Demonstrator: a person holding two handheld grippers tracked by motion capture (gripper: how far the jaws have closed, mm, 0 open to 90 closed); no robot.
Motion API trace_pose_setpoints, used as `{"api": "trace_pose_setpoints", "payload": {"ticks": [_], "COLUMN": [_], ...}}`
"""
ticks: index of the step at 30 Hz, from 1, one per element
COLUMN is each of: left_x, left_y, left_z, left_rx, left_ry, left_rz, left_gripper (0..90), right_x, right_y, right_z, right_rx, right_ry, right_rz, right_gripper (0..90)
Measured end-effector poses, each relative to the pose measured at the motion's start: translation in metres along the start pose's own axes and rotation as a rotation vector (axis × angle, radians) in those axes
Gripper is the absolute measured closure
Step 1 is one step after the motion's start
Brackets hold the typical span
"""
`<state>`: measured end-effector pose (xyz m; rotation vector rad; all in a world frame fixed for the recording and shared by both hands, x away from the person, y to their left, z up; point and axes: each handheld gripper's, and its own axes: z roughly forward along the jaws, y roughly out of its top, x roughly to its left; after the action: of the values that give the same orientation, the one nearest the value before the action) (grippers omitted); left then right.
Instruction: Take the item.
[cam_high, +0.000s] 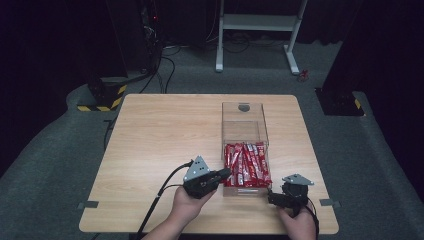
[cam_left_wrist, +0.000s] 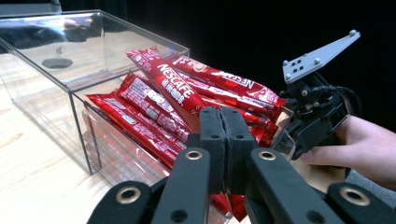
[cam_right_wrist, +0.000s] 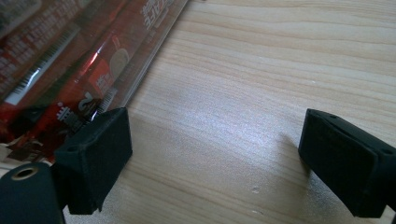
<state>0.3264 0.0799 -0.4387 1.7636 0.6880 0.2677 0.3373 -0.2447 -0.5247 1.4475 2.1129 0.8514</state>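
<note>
A clear plastic box stands on the wooden table, its near half packed with red Nescafe sachets. My left gripper reaches over the box's near left corner. In the left gripper view its jaws are pressed together on one red sachet, which slants up out of the pile. My right gripper rests low on the table by the box's near right corner. It is open, with bare wood between its fingers and the box wall just beside the left one.
The far half of the box holds no sachets and has a round hole in its back wall. A white frame stands on the floor beyond the table. A person's hand holds the right gripper.
</note>
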Motion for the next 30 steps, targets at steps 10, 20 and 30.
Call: {"api": "trace_pose_setpoints", "payload": {"ticks": [10,20,30], "left_x": [0.005,0.013,0.02], "left_y": [0.003,0.004,0.006], "left_z": [-0.018,-0.03,-0.037], "left_rx": [-0.031,-0.02,-0.022], "left_ry": [-0.019,-0.035,-0.026], "left_rz": [-0.006,0.021,0.014], "left_gripper": [88.7,88.6,88.5], "right_x": [0.0,0.0,0.0], "right_y": [0.0,-0.001,-0.001], "right_z": [0.0,-0.001,-0.001], "right_rx": [-0.001,-0.002,-0.002], "right_ry": [0.0,0.001,0.002], "right_rz": [-0.001,-0.002,0.0], "right_gripper": [9.4,9.5,9.7]}}
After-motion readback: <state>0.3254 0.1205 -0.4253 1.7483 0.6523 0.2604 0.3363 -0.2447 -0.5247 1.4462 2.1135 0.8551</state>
